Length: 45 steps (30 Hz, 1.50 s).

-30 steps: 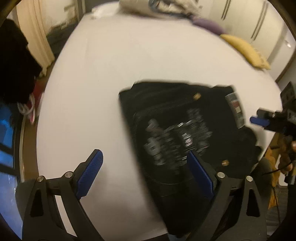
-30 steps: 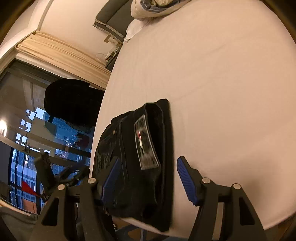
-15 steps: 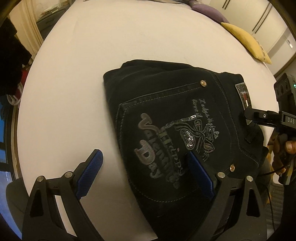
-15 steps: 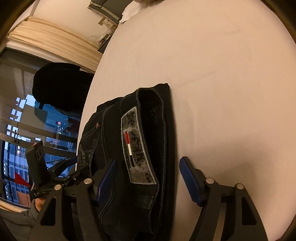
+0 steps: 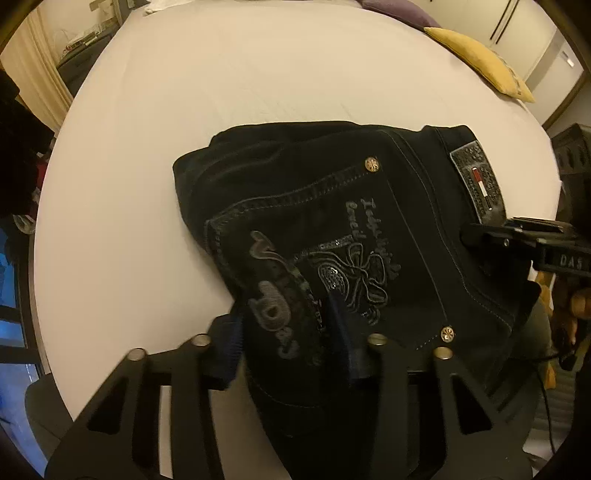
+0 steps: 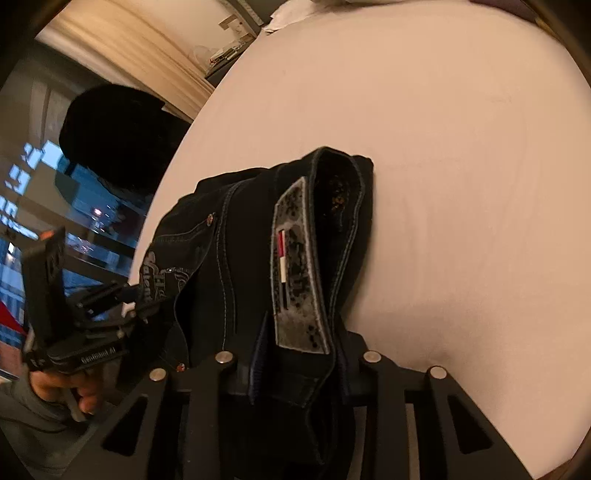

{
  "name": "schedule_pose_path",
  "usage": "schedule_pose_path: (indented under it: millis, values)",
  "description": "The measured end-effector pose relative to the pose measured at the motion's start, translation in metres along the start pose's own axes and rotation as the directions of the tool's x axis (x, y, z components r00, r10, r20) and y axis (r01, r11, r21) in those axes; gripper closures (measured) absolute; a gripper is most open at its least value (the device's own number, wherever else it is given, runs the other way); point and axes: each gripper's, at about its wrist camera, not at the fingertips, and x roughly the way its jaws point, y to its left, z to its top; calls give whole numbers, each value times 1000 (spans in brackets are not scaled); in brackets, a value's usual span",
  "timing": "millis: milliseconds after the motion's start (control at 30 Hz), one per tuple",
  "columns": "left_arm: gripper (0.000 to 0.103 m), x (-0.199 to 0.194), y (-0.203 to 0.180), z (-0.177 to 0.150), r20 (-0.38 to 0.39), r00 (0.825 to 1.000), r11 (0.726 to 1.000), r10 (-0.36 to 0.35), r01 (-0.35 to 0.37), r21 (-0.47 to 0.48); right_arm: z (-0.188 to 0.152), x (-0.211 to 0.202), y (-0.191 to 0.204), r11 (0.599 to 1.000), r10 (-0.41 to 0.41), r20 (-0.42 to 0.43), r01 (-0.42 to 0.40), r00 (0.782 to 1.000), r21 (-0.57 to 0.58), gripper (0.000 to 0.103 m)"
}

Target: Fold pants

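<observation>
Black folded jeans (image 5: 332, 192) lie near the front edge of the white bed (image 5: 258, 74). An embroidered back pocket faces up and a grey waistband label (image 5: 478, 184) sits at the right. My left gripper (image 5: 284, 325) is closing on the near folded edge by the pocket, and its blue pads pinch bunched denim. In the right wrist view the jeans (image 6: 207, 258) stand on edge. My right gripper (image 6: 301, 354) is closing on the waistband just below the label (image 6: 295, 266), with cloth pressed between its pads. Each gripper shows in the other's view: right gripper (image 5: 517, 236), left gripper (image 6: 110, 295).
A yellow pillow (image 5: 476, 62) and a purple one (image 5: 391, 7) lie at the bed's far right. A dark garment (image 6: 110, 136) hangs by the curtain (image 6: 147, 55) and window at the left. A hand (image 6: 62, 387) holds the left gripper's handle. The bed's edge runs just under both grippers.
Both grippers' jaws have narrowed from wide apart onto the jeans. The left one came down closer to the pocket edge. The right one shifted along the waistband and rolled.
</observation>
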Motion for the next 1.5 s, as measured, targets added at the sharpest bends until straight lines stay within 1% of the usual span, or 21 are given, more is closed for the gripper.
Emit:
schedule_pose_path:
  millis: [67, 167, 300, 333, 433, 500, 633, 733, 800, 900, 1000, 1100, 1167, 1233, 1300, 1333, 1367, 1433, 1467, 1500]
  values:
    - [67, -1, 3, 0, 0, 1000, 1000, -6, 6, -7, 0, -4, 8, 999, -24, 13, 24, 1000, -27, 76]
    - [70, -2, 5, 0, 3, 1000, 1000, -7, 7, -6, 0, -11, 14, 998, -42, 36, 43, 998, -48, 81]
    - [77, -4, 6, 0, 15, 1000, 1000, -19, 19, -14, -3, -20, 19, 996, -60, 64, 64, 996, -62, 83]
    - [78, -4, 5, -5, 19, 1000, 1000, -24, 25, -19, -4, -24, 19, 995, -64, 74, 69, 995, -67, 83]
    - [81, -6, 10, -5, 27, 999, 999, -37, 37, -32, -3, -35, 27, 993, -72, 99, 81, 993, -90, 84]
    - [82, -2, 14, -5, 30, 999, 998, -45, 47, -42, -1, -43, 36, 991, -67, 117, 80, 991, -107, 85]
    - [84, -14, 24, -5, 50, 996, 995, -69, 72, -69, 8, -59, 56, 986, -47, 151, 70, 987, -149, 85]
    - [85, -25, 36, 2, 84, 994, 994, -65, 72, -84, 23, -69, 69, 982, -22, 175, 54, 984, -181, 85]
    - [85, -35, 48, 10, 114, 992, 993, -57, 68, -96, 41, -72, 76, 979, -7, 194, 46, 981, -197, 85]
    - [85, -52, 71, 40, 169, 985, 994, -28, 45, -100, 79, -72, 80, 974, 7, 220, 43, 975, -222, 85]
    - [85, -63, 90, 77, 215, 977, 996, 11, 8, -85, 129, -62, 75, 977, 35, 244, 17, 969, -210, 85]
    - [85, -63, 111, 129, 247, 968, 998, 41, -26, -62, 185, -42, 59, 986, 86, 256, -46, 963, -159, 85]
    - [85, -61, 128, 158, 261, 964, 997, 52, -38, -60, 220, -26, 41, 989, 119, 255, -91, 960, -118, 85]
    - [85, -47, 144, 185, 254, 965, 997, 60, -45, -67, 252, 2, 25, 988, 153, 231, -143, 961, -57, 85]
    - [85, -21, 164, 207, 228, 973, 997, 45, -27, -78, 268, 27, 9, 986, 163, 209, -165, 964, -4, 85]
    - [85, -10, 167, 218, 213, 976, 996, 43, -26, -81, 273, 43, -2, 983, 173, 192, -182, 966, 30, 85]
    - [85, 1, 180, 228, 192, 981, 996, 41, -24, -88, 276, 62, -14, 980, 175, 172, -189, 969, 66, 85]
    - [85, 38, 195, 233, 157, 987, 995, 28, -14, -95, 275, 98, -39, 972, 169, 116, -184, 979, 143, 84]
    - [85, 65, 196, 241, 136, 991, 994, 19, -4, -108, 269, 111, -50, 967, 167, 94, -182, 981, 181, 82]
    - [81, 79, 201, 242, 128, 992, 992, -4, 20, -124, 264, 122, -63, 959, 164, 82, -178, 983, 221, 77]
